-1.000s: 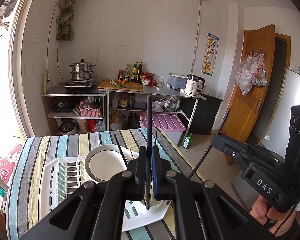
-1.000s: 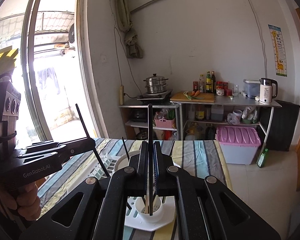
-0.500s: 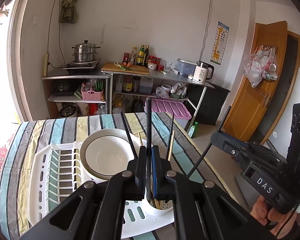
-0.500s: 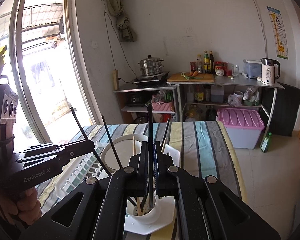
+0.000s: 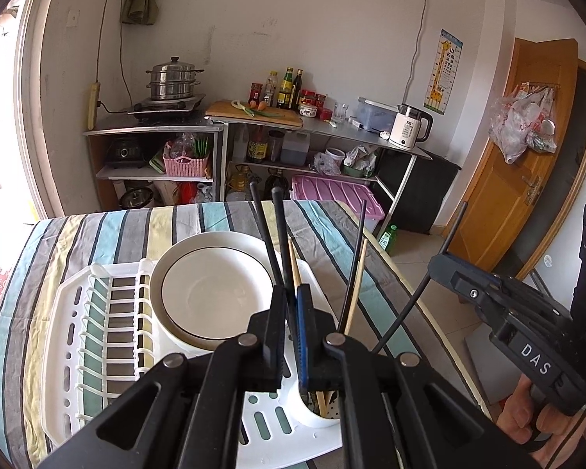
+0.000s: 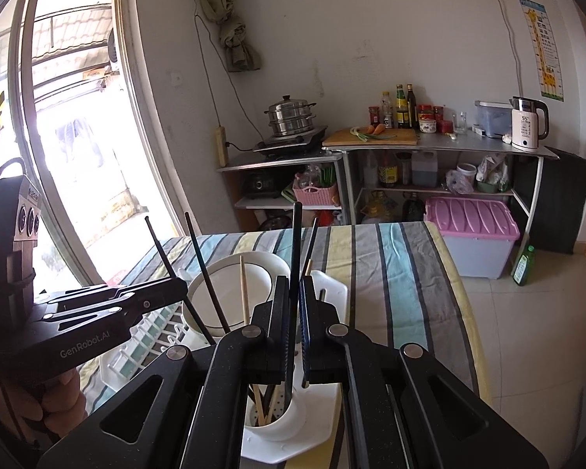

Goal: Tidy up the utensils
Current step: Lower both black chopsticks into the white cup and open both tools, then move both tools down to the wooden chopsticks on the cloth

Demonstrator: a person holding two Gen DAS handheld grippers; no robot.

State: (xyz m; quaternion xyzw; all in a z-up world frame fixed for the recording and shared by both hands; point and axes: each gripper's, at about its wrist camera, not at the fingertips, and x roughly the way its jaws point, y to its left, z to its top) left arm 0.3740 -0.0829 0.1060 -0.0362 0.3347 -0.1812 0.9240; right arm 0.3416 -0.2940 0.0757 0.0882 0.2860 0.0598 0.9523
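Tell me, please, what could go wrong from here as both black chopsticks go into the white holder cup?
1. The cup already holds several chopsticks leaning at angles; a descending stick may snag on them.
2. The left gripper and right gripper converge on one small cup, so their sticks could knock together.
3. The bowl sits close by on the drying rack and could be bumped.

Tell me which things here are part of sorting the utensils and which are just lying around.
In the job: left gripper, right gripper, each shut on a black chopstick; white utensil cup; drying rack.

Just about: bowl, kettle, steamer pot, pink bin.
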